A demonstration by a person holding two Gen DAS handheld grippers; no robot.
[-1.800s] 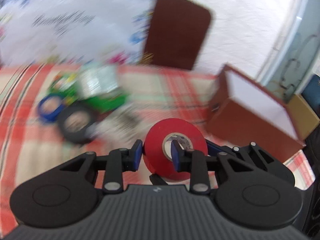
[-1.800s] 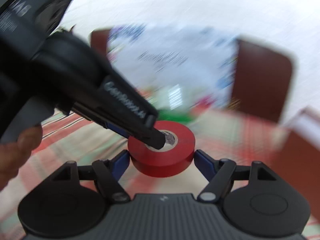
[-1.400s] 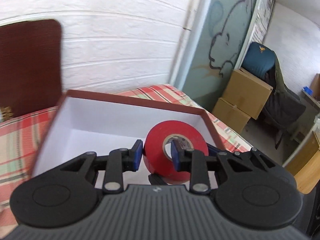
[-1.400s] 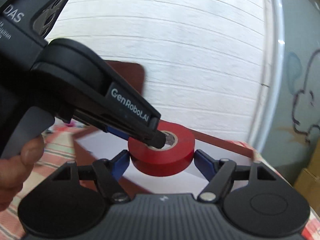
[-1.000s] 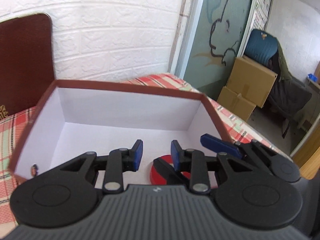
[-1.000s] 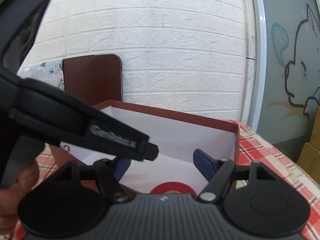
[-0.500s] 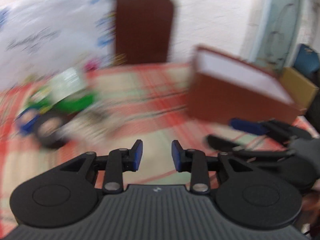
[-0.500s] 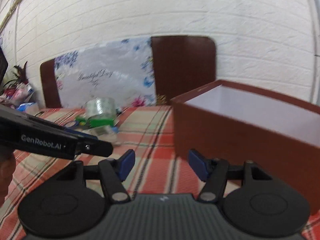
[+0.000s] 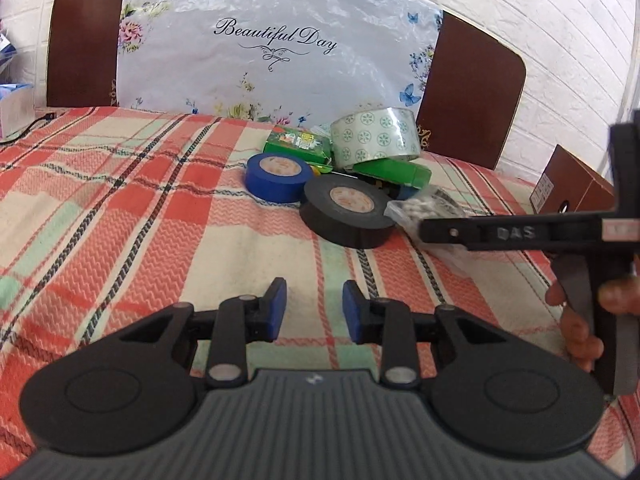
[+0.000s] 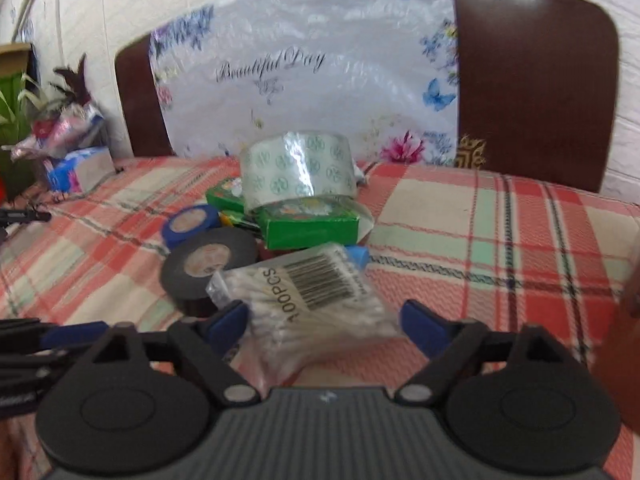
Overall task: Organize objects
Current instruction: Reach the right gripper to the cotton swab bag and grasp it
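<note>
A pile lies on the plaid tablecloth: a black tape roll [image 9: 346,215], a blue tape roll [image 9: 279,176], a clear patterned tape roll [image 9: 376,138] on green boxes [image 9: 390,172], and a bag of cotton swabs [image 10: 316,300]. My left gripper [image 9: 314,311] is open and empty above bare cloth, short of the black roll. My right gripper [image 10: 322,322] is open with its blue fingers on either side of the swab bag, not closed on it. The right gripper's body [image 9: 520,234] shows in the left wrist view. The brown box [image 9: 568,190] stands at the right edge.
Two brown chair backs [image 9: 468,92] and a plastic-wrapped "Beautiful Day" board [image 9: 272,40] stand behind the table against a white brick wall. A tissue pack [image 10: 78,170] and a plant [image 10: 16,120] sit at the far left.
The red tape roll was dropped into the brown box. Both grippers swung left, back to the pile. My right gripper now straddles the swab bag.
</note>
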